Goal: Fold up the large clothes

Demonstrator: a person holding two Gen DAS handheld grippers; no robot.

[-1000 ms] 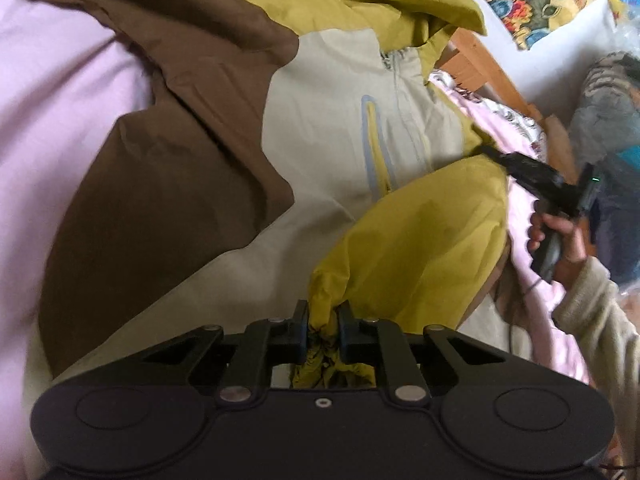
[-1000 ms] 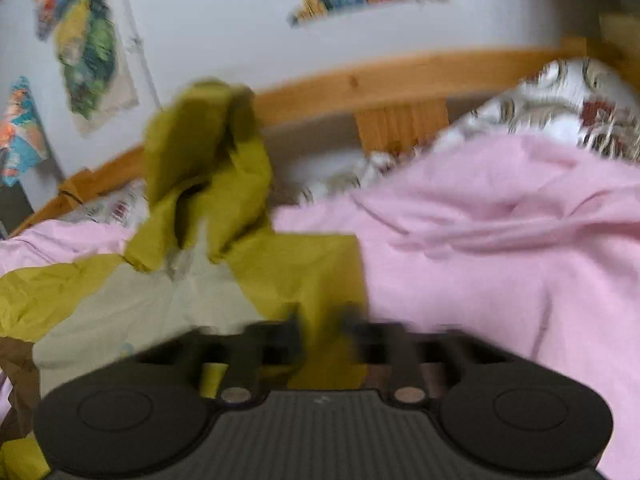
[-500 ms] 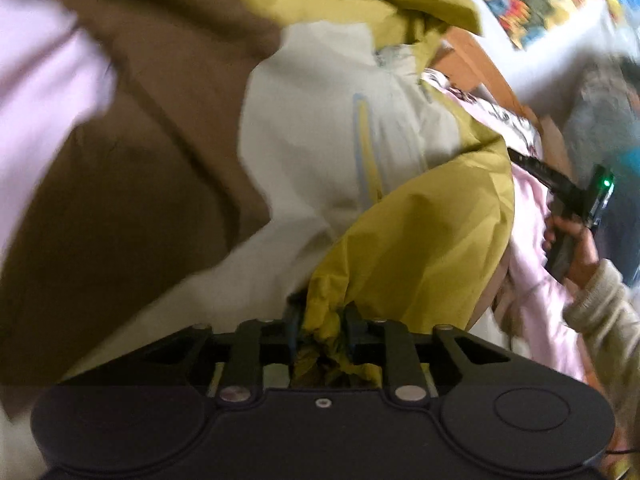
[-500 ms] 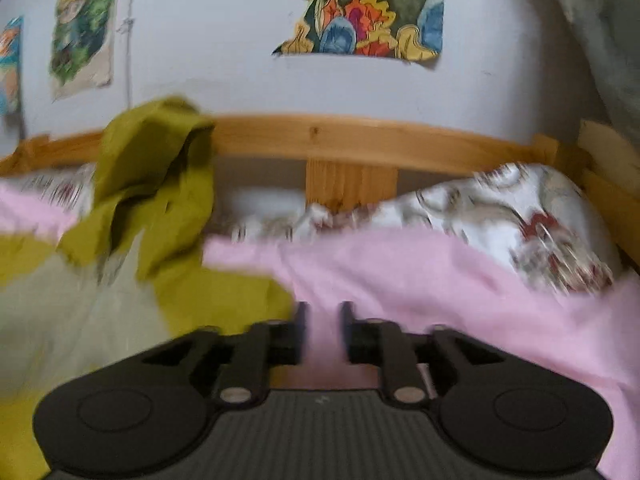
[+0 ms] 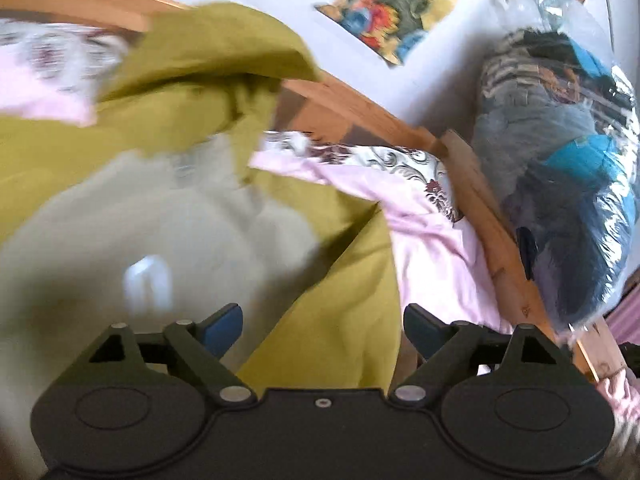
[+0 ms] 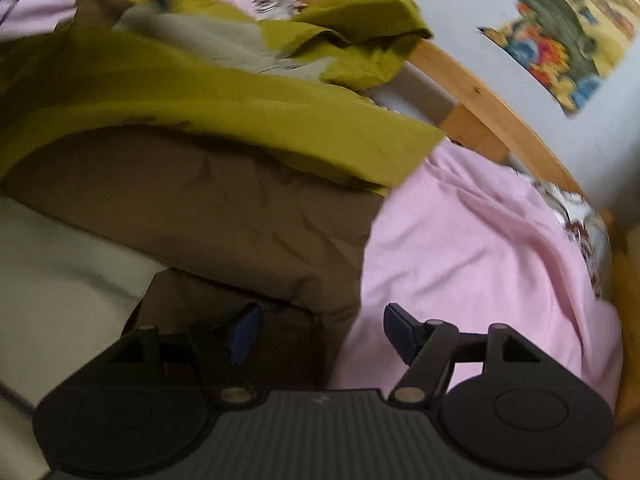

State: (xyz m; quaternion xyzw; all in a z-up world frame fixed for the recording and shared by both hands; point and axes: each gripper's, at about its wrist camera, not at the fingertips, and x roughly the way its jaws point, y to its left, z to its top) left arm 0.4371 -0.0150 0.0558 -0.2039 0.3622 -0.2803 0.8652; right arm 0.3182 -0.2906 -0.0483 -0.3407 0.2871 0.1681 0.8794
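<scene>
Your left tool [image 5: 322, 322] has just been opening and its jaws now stand spread above the jacket's [image 5: 200, 216] olive sleeve, pinching nothing. Your right tool [image 6: 320, 330] has likewise just been opening; its jaws are spread over the brown panel's edge, gripping no cloth. The jacket lies on the pink sheet [image 6: 480, 248] of the bed, its hood [image 6: 360, 12] toward the wooden bed rail [image 6: 472, 92].
</scene>
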